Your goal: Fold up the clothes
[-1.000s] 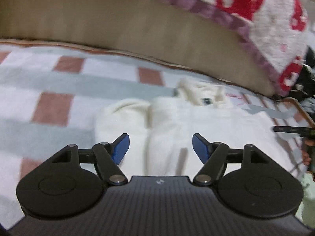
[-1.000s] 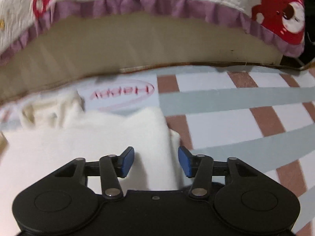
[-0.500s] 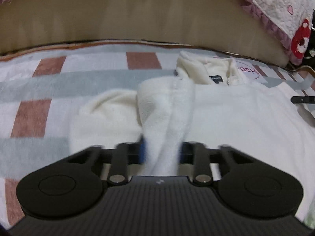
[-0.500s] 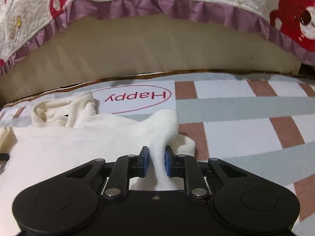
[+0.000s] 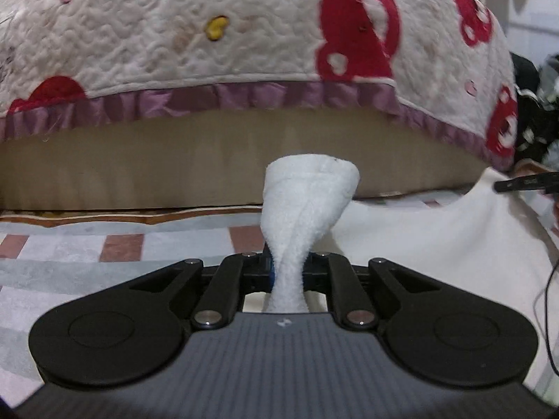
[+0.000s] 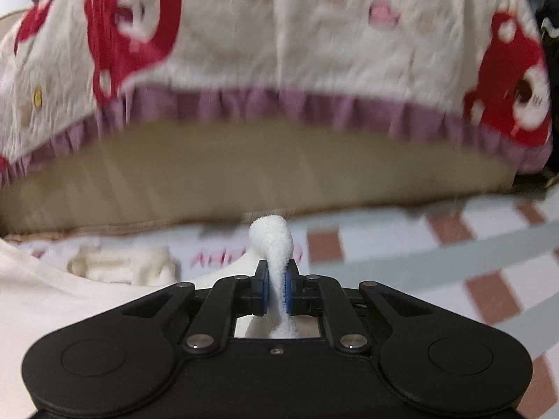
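A cream fleece top [image 5: 436,244] lies on the checked blanket [image 5: 70,279]. My left gripper [image 5: 288,272] is closing its jaws on a bunched fold of the fleece [image 5: 309,195], and the pads press on it. The fold stands up above the fingers, lifted off the blanket. In the right wrist view my right gripper [image 6: 276,286] also closes its jaws, and its blue pads [image 6: 288,289] pinch a thin ridge of the fleece [image 6: 270,241]. The collar [image 6: 122,265] lies flat to the left.
A quilt with red bears and a purple frill [image 5: 209,35] hangs over a beige mattress side [image 5: 139,167] straight ahead. A red "Happy" print [image 6: 216,258] shows on the blanket [image 6: 454,262]. A black cable [image 5: 545,314] runs down the right edge.
Both grippers went from open over the flat fleece to shut on a fold of it. Both have since risen and tipped up, so the quilt now fills the upper view.
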Demonstrator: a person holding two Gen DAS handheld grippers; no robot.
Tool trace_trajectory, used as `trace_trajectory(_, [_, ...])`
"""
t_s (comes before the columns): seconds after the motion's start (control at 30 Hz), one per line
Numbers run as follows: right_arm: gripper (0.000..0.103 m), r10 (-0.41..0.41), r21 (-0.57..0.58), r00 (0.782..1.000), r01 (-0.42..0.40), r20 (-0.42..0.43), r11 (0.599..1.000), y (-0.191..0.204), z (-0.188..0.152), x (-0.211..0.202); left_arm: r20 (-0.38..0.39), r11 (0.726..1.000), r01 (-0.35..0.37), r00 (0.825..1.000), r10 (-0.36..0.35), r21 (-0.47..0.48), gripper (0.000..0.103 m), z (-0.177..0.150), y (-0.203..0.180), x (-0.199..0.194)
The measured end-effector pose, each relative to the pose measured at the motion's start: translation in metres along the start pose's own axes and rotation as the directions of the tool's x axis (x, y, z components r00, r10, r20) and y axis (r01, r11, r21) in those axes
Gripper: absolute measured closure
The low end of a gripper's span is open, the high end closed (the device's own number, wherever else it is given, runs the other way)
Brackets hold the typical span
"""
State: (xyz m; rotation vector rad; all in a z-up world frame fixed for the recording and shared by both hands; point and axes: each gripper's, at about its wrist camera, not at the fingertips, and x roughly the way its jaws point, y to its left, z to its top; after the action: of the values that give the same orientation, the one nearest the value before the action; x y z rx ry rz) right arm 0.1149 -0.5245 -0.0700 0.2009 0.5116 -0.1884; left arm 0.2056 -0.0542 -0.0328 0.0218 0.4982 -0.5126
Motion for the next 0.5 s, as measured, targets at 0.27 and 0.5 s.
trace_trajectory(0.27, [0.091, -0.102, -0.087, 0.993, 0.097, -0.059, 0.991, 0.023, 0.023, 0.055, -0.184, 0.972, -0.237, 0.955, 0.233, 0.003, 0.082, -0.029, 0.037, 0.075])
trace_trajectory(0.5, [0.051, -0.252, -0.175, 0.951, 0.221, -0.180, 0.959, 0.054, 0.002, 0.053, -0.217, 0.950, -0.312, 0.926, 0.309, 0.020, 0.081, -0.031, 0.038, 0.046])
